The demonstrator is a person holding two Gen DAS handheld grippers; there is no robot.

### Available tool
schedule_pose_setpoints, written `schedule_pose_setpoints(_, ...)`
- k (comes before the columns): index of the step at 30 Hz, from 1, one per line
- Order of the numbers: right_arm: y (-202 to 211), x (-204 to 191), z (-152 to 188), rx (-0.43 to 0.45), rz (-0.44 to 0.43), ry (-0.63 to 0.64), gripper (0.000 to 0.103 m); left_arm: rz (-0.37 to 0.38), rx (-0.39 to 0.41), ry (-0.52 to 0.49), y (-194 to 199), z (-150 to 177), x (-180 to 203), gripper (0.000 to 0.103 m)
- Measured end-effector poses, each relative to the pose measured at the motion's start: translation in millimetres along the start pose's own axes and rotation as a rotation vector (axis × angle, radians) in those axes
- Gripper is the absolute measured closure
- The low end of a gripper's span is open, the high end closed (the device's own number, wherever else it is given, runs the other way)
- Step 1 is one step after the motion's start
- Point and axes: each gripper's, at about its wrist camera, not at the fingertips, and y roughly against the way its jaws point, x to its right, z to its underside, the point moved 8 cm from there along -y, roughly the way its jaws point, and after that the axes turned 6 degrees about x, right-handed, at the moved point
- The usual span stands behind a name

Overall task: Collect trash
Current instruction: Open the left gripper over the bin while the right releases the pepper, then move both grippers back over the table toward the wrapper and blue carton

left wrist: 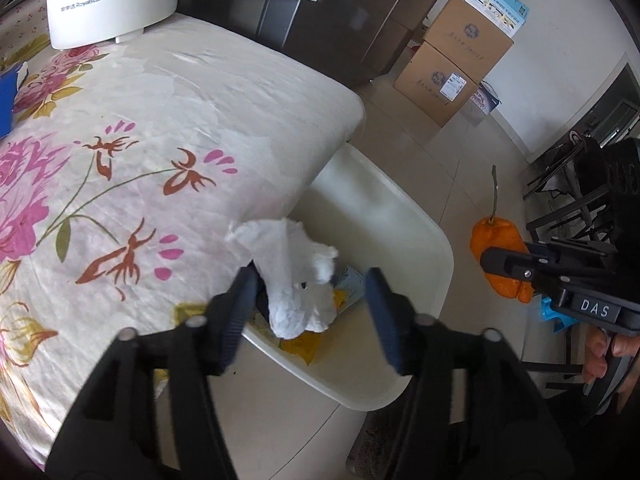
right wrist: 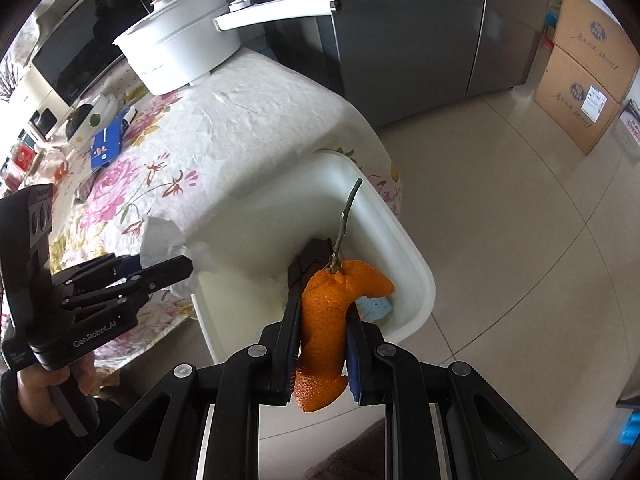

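The left gripper (left wrist: 308, 300) is spread wide over the white bin (left wrist: 404, 216) beside the table (left wrist: 160, 120), so the tissue (left wrist: 296, 276) is freed between its pads. An orange peel (right wrist: 324, 336) is pinched in the right gripper (right wrist: 320, 312) above the bin, ready for dropping.

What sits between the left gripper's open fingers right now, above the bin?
A crumpled white tissue hangs between the left gripper, whose jaws stand apart, over the white bin. The left wrist view shows it best.
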Motion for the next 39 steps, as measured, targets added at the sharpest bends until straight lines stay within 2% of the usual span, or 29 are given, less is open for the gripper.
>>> schedule_pose_setpoints(2, -1, 1, -1, -0.002, 0.002, 0.001, 0.083, -0.004, 0.009, 0.008, 2, -3, -1, 0.028)
schedule_pose_setpoints(4, -3, -1, -3, -0.002, 0.003, 0.000, 0.083, -0.017, 0.012, 0.000, 7, -5, -2, 0.018)
schedule_pose_setpoints(8, -5, -3, -3, -0.008, 0.006, 0.002, 0.082, -0.050, 0.010, 0.002, 17, -7, -12, 0.014)
schedule_pose_setpoints(10, -6, -4, -2, -0.012, 0.007, 0.005, 0.082, -0.076, 0.005, 0.015, 24, -4, -20, 0.007)
schedule_pose_setpoints(15, -6, -11, -3, -0.014, 0.006, 0.017, 0.082, -0.128, -0.010, 0.070, 45, 7, -47, 0.005)
schedule_pose_setpoints(21, -8, -27, -7, -0.011, 0.008, 0.036, 0.079, -0.183, -0.003, 0.076, 76, 16, -68, 0.004)
schedule_pose_setpoints(22, -9, -30, -8, -0.012, 0.006, 0.034, 0.072, -0.190, 0.002, 0.076, 83, 17, -72, 0.004)
schedule_pose_setpoints(23, -9, -32, -9, -0.013, 0.002, 0.026, 0.056, -0.196, 0.006, 0.077, 87, 17, -76, 0.004)
schedule_pose_setpoints(25, -7, -37, -12, 0.002, 0.002, 0.000, 0.033, -0.208, 0.011, 0.083, 95, 18, -83, 0.003)
schedule_pose_setpoints(39, -3, -94, -26, 0.038, -0.029, 0.047, 0.028, -0.288, 0.050, 0.191, 150, 35, -142, 0.003)
